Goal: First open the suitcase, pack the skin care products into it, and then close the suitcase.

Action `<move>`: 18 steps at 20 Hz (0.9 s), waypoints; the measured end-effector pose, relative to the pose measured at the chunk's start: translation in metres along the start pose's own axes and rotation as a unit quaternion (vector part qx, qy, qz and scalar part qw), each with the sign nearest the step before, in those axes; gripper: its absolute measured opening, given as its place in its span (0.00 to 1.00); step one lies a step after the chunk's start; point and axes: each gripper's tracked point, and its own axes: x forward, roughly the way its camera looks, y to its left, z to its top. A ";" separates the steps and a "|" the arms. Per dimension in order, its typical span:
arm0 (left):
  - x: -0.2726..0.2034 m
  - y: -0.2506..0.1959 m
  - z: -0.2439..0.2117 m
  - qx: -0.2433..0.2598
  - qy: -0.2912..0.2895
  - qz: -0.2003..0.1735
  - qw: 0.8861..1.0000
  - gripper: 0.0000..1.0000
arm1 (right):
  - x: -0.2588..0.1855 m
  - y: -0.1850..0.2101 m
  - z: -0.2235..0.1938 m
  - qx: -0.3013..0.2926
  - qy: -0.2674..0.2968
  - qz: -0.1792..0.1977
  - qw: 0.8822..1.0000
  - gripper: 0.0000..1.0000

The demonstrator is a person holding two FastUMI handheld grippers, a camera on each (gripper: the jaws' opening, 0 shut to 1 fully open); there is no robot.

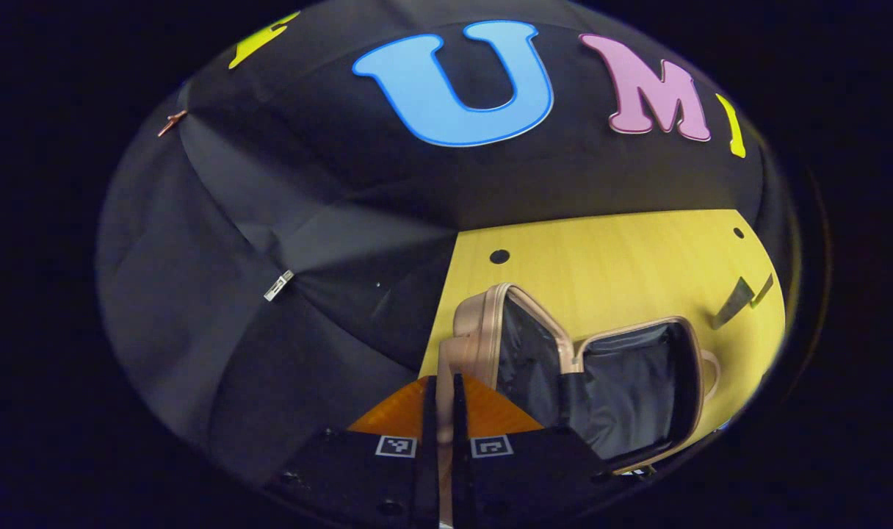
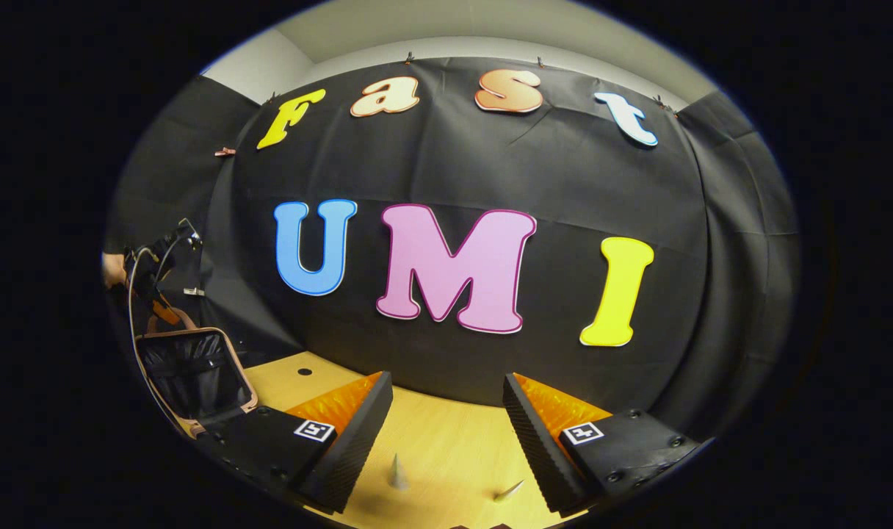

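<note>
left gripper fingers (image 1: pixel 428 411): the 2 stand almost together, pinched on a thin pale edge that runs between them; it looks like the rim of the suitcase lid, though the exact contact is hard to make out.
left gripper (image 1: pixel 440 397): it sits at the near left corner of the suitcase, over the table edge.
right gripper fingers (image 2: pixel 362 426): the 2 are spread wide with bare table between them, nothing held.
right gripper (image 2: pixel 446 422): it points at the booth's black wall, low over the table.
suitcase (image 1: pixel 483 330): rose-gold shell, open, dark lining showing in both halves; in the left gripper view it lies just beyond the fingers on the table. in the right gripper view it shows far left (image 2: pixel 197 367), lid raised, with the other gripper and a hand above it.
table (image 1: pixel 623 257): yellow wood grain, with a small dark hole near the back.
cones (image 2: pixel 397 474): 2 small pale pointed pieces on the table between the right gripper fingers, 1 upright, 1 tilted.
</note>
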 end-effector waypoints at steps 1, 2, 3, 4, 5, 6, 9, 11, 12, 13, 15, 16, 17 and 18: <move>0.023 0.016 -0.010 -0.009 0.011 0.004 1.000 0.12 | 0.001 0.005 -0.002 -0.003 0.008 -0.003 1.000 0.96; 0.044 0.032 -0.024 -0.014 0.024 0.006 1.000 0.12 | 0.002 0.009 -0.005 -0.006 0.018 -0.007 1.000 0.96; 0.067 0.043 -0.037 -0.018 0.037 0.002 0.999 0.12 | 0.003 0.013 -0.008 -0.005 0.027 -0.013 1.000 0.96; 0.090 0.049 -0.052 -0.023 0.050 -0.005 0.998 0.13 | 0.003 0.015 -0.010 0.000 0.034 -0.018 0.999 0.96; 0.114 0.054 -0.066 -0.028 0.063 -0.014 0.998 0.15 | 0.004 0.017 -0.013 0.006 0.044 -0.026 0.999 0.96; 0.135 0.058 -0.084 -0.031 0.082 -0.018 0.996 0.13 | 0.004 0.018 -0.017 0.010 0.055 -0.034 0.998 0.96; 0.172 0.058 -0.125 -0.054 0.135 -0.020 0.989 0.14 | 0.004 0.017 -0.028 0.015 0.082 -0.060 0.995 0.96; 0.183 0.059 -0.140 -0.037 0.139 -0.016 0.989 0.20 | 0.004 0.017 -0.041 0.023 0.101 -0.073 0.992 0.96; 0.189 0.057 -0.147 -0.034 0.140 -0.018 0.989 0.23 | 0.004 0.019 -0.046 0.028 0.110 -0.075 0.991 0.96; 0.195 0.056 -0.150 -0.037 0.142 -0.022 0.989 0.30 | 0.004 0.020 -0.052 0.034 0.118 -0.078 0.989 0.96; 0.205 0.057 -0.154 -0.042 0.129 -0.030 0.990 0.39 | 0.006 0.021 -0.062 0.040 0.130 -0.081 0.987 0.96; 0.207 0.061 -0.156 -0.038 0.124 -0.023 0.991 0.45 | 0.006 0.021 -0.064 0.043 0.133 -0.085 0.987 0.96; 0.207 0.067 -0.155 -0.033 0.119 -0.016 0.992 0.60 | 0.005 0.021 -0.065 0.044 0.133 -0.087 0.986 0.96; 0.204 0.068 -0.149 -0.033 0.103 -0.015 0.994 0.67 | 0.005 0.019 -0.066 0.044 0.133 -0.090 0.986 0.96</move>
